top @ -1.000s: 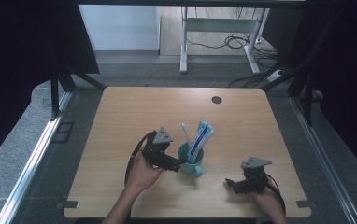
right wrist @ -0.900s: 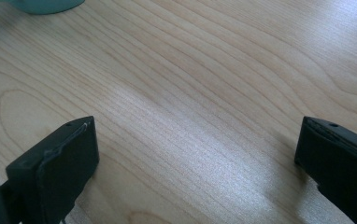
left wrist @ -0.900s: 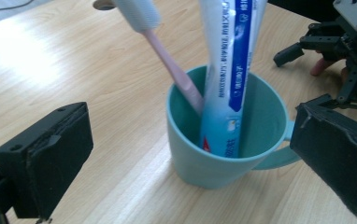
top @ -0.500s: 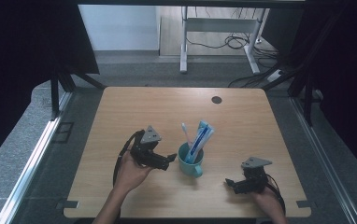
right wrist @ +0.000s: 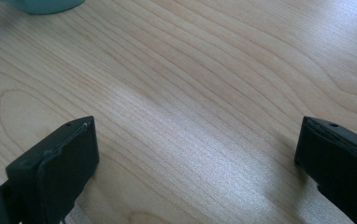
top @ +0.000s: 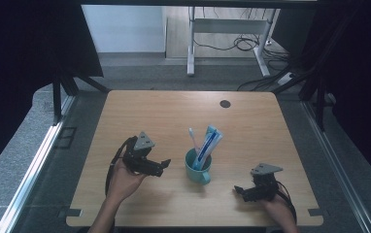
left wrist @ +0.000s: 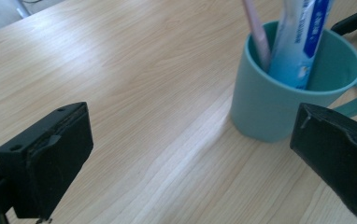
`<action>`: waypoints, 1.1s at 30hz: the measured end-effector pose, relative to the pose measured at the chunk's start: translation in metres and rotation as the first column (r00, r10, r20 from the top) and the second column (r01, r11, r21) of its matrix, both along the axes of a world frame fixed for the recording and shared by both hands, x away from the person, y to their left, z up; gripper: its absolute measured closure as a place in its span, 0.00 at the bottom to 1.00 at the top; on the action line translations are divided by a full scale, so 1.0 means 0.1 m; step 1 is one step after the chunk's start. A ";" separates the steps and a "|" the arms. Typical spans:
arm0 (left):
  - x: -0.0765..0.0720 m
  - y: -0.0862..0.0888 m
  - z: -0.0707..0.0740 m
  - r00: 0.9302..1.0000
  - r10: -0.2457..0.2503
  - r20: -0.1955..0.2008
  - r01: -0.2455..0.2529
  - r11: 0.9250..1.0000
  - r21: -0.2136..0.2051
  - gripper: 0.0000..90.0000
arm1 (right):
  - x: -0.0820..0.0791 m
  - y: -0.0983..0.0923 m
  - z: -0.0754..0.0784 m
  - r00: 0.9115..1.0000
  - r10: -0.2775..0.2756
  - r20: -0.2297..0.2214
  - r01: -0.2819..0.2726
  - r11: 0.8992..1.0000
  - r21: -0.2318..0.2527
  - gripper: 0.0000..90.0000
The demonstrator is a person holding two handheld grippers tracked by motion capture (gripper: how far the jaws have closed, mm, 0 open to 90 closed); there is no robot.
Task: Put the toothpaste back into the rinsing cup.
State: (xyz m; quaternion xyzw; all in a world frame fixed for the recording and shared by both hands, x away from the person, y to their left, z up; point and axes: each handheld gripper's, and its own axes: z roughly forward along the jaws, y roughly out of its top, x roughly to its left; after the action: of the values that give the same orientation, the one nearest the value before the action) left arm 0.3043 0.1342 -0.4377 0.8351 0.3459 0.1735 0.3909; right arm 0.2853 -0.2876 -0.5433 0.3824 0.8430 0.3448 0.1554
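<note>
Place: a lab recording booth is indicated.
Enclosure: black curtains (top: 23, 58) are hung around.
Furniture: wooden table (top: 154, 111); desk frame (top: 222, 29), cables (top: 244, 43) behind.

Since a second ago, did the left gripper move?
Yes. The left gripper has pulled back leftward from the teal cup, which stayed put on the table.

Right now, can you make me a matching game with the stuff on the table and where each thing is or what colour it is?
Things:
1. mug
2. toothpaste tube
3. left gripper
4. right gripper

Descriptions:
A. blue and white, standing in the mug
B. teal, with a handle
C. open, near the table's front right corner
D. open, just left of the mug

Pairs: 1-B, 2-A, 3-D, 4-C
</note>
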 end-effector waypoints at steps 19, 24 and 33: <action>-0.09 0.44 -0.18 0.995 0.094 -0.034 -0.094 0.996 -0.005 0.00 | 0.00 0.00 0.00 1.000 -0.001 -0.001 0.001 1.000 0.001 0.00; -0.12 0.53 -0.25 0.993 0.114 -0.045 -0.114 0.993 -0.006 0.00 | 0.00 0.00 0.00 1.000 -0.001 -0.001 0.001 1.000 0.001 0.00; -0.18 0.64 -0.44 0.987 0.143 -0.068 -0.144 0.990 -0.006 0.00 | 0.00 0.00 0.00 1.000 -0.001 -0.001 0.001 1.000 0.001 0.00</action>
State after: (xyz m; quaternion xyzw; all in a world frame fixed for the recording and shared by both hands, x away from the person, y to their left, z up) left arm 0.2862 0.1978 -0.4821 0.8114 0.4188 0.1710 0.3701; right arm 0.2852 -0.2875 -0.5433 0.3832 0.8427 0.3450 0.1551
